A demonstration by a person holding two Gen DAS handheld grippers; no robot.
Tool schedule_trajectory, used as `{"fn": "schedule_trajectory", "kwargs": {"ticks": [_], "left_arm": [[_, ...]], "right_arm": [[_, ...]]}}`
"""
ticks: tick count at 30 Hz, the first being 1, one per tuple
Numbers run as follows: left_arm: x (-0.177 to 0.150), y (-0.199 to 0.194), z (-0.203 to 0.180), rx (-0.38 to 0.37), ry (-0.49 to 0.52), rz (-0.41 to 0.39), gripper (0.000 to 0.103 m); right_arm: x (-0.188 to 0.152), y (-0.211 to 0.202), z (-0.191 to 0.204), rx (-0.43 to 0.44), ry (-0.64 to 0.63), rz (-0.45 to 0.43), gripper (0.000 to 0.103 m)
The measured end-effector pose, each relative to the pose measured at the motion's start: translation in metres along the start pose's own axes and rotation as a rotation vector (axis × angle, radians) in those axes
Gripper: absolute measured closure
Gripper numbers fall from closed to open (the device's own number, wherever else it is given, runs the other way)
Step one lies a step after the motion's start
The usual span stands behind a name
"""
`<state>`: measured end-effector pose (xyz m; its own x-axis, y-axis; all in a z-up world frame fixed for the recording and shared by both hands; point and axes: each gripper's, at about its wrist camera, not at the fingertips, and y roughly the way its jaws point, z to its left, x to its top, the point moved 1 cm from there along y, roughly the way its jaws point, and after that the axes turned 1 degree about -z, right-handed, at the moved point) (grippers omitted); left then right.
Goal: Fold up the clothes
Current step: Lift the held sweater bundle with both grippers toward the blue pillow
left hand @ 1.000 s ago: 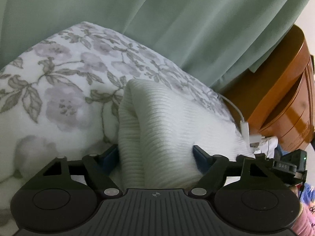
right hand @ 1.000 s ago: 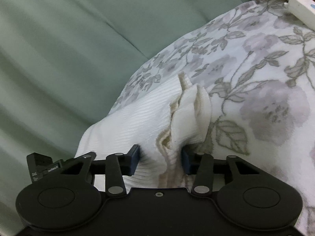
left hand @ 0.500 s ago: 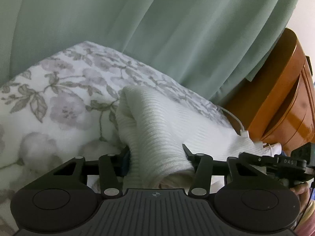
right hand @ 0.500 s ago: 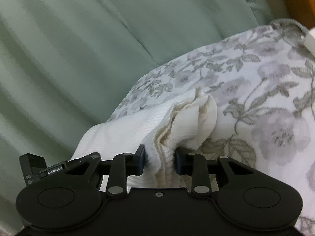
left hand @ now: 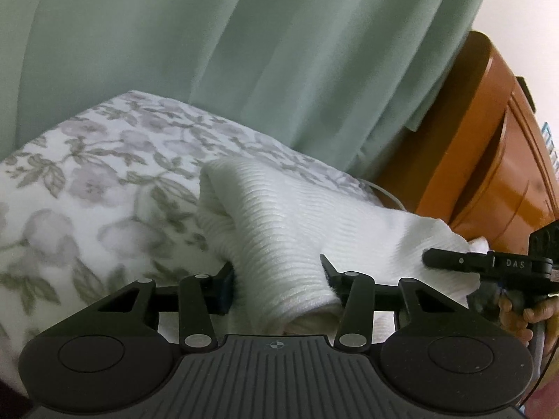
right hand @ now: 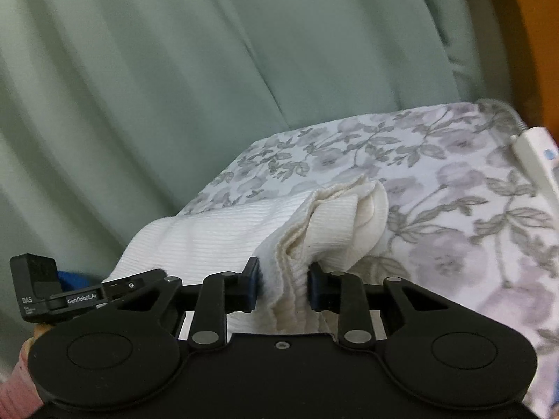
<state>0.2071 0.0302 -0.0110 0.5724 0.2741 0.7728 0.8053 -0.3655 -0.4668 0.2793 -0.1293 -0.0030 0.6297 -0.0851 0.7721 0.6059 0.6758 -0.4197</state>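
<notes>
A pale green curtain [left hand: 244, 63] fills the background of both wrist views, hanging in soft vertical folds. Below it lies a bed covered in a white blanket [left hand: 87, 188] printed with grey flowers and leaves. At the right edge of the left wrist view stands an orange-brown wooden cabinet [left hand: 489, 160]; in the right wrist view a white power strip [right hand: 534, 160] rests on the blanket near the right edge.

On the blanket lies the task's thing, a white ribbed knit garment [left hand: 279, 227], stretched between the two grippers. The left gripper [left hand: 277, 281] has a thick rolled bunch of the knit between its jaws, and the blue pads press into it from both sides, so the grip is narrow and holding cloth. The right gripper [right hand: 283, 284] pinches several stacked layers of the garment's edge, also narrow and holding; a loose cuff-like end flops forward past its fingers onto the blanket. The right gripper also shows at the right of the left wrist view, with a hand [left hand: 520, 310] around its handle.

The step in hand appears to be lifting the garment by two gathered ends, ready to carry it over into a fold. The next move likely calls for both hands travelling together, keeping the cloth taut between them, then laying it down flat before letting go. The bunched grips may leave creases.
</notes>
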Motion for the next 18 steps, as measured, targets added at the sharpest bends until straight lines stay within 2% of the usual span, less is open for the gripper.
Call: {"fn": "schedule_trajectory", "kwargs": {"ticks": [9, 18], "left_arm": [[-0.022, -0.005, -0.057, -0.067, 0.034, 0.011, 0.061], [-0.045, 0.009, -0.124, -0.151, 0.094, 0.046, 0.061]], "right_arm": [[-0.010, -0.066, -0.020, -0.049, -0.013, -0.030, 0.075], [-0.019, -0.139, -0.046, -0.136, -0.022, -0.061, 0.075]]}}
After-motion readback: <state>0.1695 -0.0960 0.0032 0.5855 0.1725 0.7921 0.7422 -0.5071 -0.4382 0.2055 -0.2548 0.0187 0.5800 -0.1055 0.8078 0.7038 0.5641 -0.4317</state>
